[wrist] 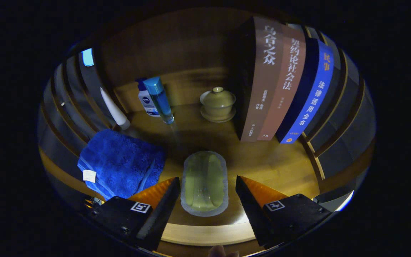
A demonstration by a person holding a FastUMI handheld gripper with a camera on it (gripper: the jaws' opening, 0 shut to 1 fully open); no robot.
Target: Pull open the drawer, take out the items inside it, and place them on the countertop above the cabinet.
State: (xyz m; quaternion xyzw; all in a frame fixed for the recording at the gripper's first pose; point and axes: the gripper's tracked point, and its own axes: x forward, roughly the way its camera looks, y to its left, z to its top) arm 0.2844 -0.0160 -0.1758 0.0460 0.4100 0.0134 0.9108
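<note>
fingers: released, spread either side of glass dish
dish: flat on surface, likely just placed

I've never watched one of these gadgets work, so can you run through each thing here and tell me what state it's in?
hand-held gripper: open, a finger on each side of the green dish, not touching it
green dish: lying flat on the wooden countertop
lidded cup: lid on, on its saucer
blue bottle: capped, leaning
white bottle: upright behind it
white tube: leaning
blue towel: folded
books: upright, closed
</note>
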